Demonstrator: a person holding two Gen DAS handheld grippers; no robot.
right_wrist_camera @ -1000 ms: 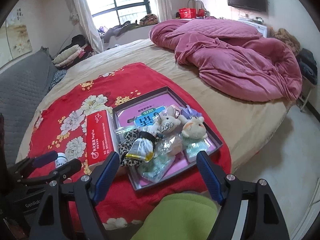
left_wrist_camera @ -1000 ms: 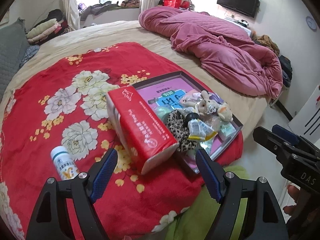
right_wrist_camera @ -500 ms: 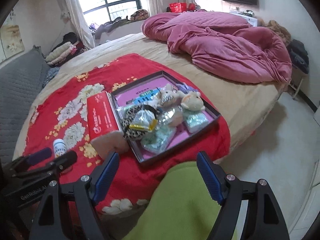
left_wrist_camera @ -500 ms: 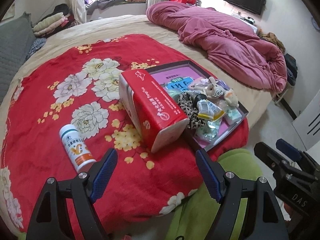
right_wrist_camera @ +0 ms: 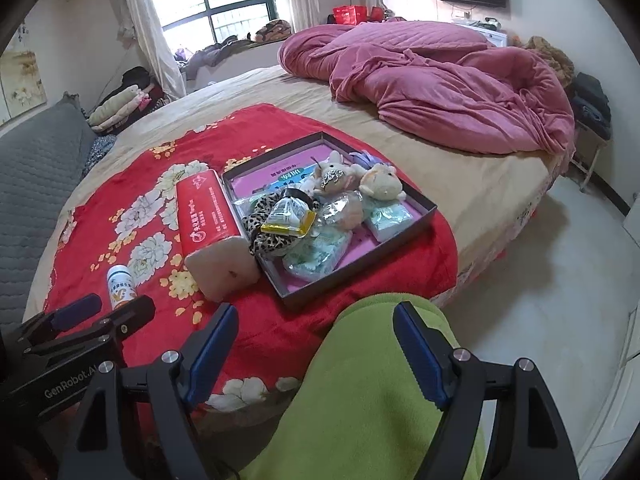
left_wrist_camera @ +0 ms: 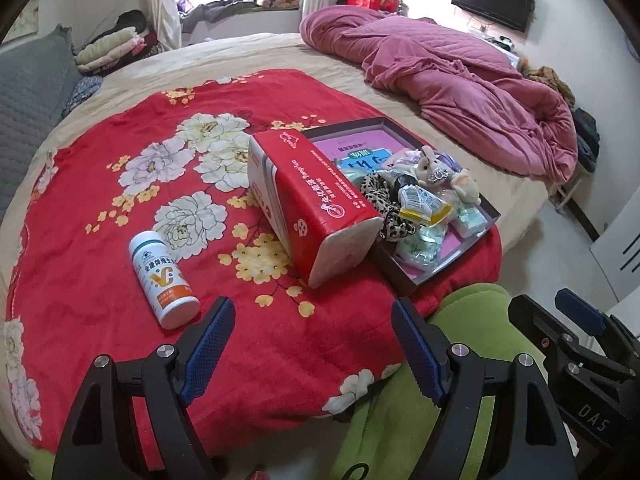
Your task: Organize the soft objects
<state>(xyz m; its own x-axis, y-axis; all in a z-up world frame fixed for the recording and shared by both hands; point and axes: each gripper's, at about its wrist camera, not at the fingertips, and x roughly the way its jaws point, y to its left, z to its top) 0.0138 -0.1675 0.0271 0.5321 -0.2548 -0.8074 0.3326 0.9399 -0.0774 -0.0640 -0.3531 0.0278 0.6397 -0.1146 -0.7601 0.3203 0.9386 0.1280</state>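
Observation:
A dark shallow tray [left_wrist_camera: 404,278] [right_wrist_camera: 424,200] lies on the red flowered blanket [left_wrist_camera: 100,208] [right_wrist_camera: 132,216] and holds small plush toys [left_wrist_camera: 434,170] [right_wrist_camera: 380,184], a leopard-print fabric piece [left_wrist_camera: 376,194] [right_wrist_camera: 266,206] and several plastic-wrapped packets [right_wrist_camera: 316,252]. A red soft tissue pack [left_wrist_camera: 312,196] [right_wrist_camera: 204,208] leans beside the tray. A white bottle [left_wrist_camera: 162,278] [right_wrist_camera: 120,284] lies on its side on the blanket. My left gripper [left_wrist_camera: 312,344] hangs open over the blanket's near edge. My right gripper [right_wrist_camera: 316,348] is open above a green-clad leg [right_wrist_camera: 360,392], with nothing between its pads.
A crumpled pink quilt [left_wrist_camera: 460,84] [right_wrist_camera: 432,80] fills the far right of the round bed. Grey cushion [right_wrist_camera: 32,168] and folded clothes [right_wrist_camera: 116,106] sit at the left. Bare floor [right_wrist_camera: 560,264] lies to the right of the bed.
Both grippers have drawn back from the tray toward the bed's near edge, so the tray and tissue pack look farther away. The white bottle has come fully into the left view. Both stay open.

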